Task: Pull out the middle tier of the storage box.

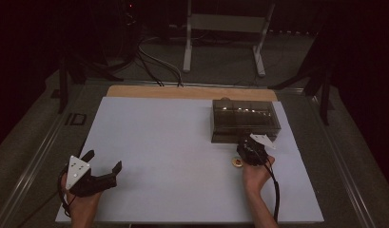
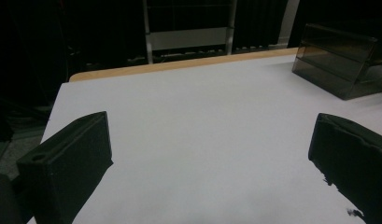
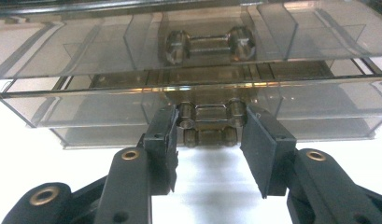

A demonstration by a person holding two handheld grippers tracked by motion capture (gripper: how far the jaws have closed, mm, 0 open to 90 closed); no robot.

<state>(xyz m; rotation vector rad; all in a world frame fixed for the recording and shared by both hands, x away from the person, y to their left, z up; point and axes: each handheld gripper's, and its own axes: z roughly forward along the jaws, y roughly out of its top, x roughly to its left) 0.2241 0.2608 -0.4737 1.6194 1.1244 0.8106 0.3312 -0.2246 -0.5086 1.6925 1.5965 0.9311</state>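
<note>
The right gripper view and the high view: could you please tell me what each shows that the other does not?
Right gripper view alone: the lower drawer's handle gripped between the right gripper jaws, and the upper drawer's handle.

High view alone: the left gripper, open above the white table cover, a small round golden thing near the right hand, and the floor cables.

Both: the smoky clear drawer box.

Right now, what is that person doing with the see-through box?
A person is working at a white table with a tool in each hand. The right tool has its jaws on either side of the lower drawer's handle on a clear drawer box, gripping it or about to. The drawer looks closed. The left tool rests open near the table's front left corner, holding nothing. A small round gold thing lies beside the right hand.
</note>
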